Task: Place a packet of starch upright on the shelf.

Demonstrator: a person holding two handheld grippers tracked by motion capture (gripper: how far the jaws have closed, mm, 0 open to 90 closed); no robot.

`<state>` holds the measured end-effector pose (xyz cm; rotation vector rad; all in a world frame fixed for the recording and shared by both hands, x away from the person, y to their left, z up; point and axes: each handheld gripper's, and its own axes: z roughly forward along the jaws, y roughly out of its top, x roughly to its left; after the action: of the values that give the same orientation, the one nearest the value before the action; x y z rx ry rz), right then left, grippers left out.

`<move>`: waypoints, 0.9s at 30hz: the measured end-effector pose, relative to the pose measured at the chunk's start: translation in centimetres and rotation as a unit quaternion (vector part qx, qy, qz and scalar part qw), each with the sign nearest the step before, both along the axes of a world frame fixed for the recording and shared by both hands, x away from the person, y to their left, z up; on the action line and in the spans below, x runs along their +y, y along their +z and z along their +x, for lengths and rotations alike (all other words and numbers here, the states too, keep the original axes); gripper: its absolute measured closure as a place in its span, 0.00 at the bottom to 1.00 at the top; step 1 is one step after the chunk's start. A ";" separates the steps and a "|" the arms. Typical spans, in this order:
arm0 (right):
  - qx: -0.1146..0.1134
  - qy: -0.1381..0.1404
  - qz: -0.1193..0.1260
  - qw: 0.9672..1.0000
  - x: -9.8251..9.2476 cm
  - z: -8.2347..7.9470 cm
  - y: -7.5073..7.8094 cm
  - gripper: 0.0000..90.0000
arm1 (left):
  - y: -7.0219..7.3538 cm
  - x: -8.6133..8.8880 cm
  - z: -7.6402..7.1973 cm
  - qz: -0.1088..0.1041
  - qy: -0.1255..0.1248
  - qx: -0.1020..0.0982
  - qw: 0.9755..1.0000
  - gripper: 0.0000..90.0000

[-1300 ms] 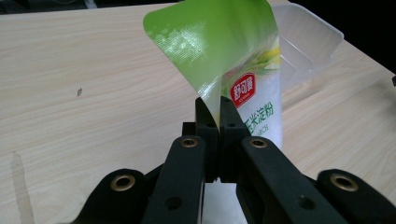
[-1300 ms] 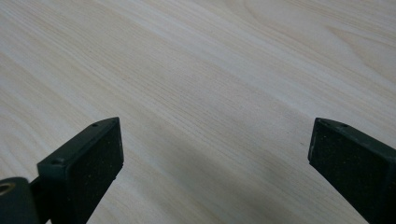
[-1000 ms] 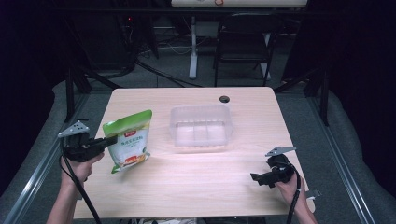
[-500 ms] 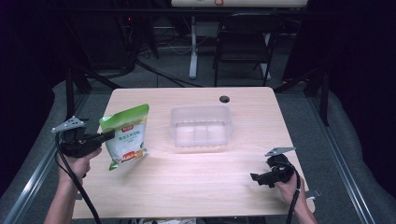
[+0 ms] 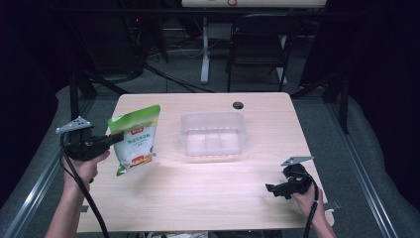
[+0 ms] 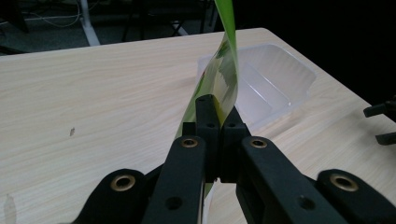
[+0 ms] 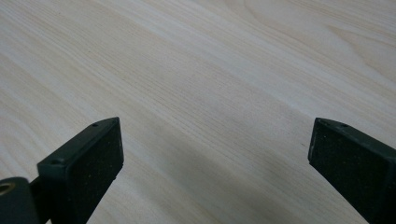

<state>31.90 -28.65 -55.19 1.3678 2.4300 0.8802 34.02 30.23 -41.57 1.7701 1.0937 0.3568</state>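
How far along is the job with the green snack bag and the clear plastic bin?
Done: the left gripper is shut on the green bag, which hangs off the table, left of the clear bin. In hand: the carry. Left: probably putting the bag into the bin, which looks empty. The right gripper rests open near the table's right edge.
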 end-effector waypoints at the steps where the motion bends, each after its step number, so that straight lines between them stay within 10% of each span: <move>1: 0.000 0.000 0.000 1.000 0.0 0.0 0.0 0.03 | 0.3 -0.2 0.2 -0.001 -0.001 -0.001 1.000 1.00; 27: -0.001 -0.001 0.002 1.000 0.0 0.1 0.0 0.03 | 4.2 -3.1 2.5 -0.016 -0.013 -0.022 1.000 1.00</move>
<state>31.95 -28.63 -55.17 1.3701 2.4273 0.8866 36.56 27.18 -37.35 1.7387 1.0388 0.3576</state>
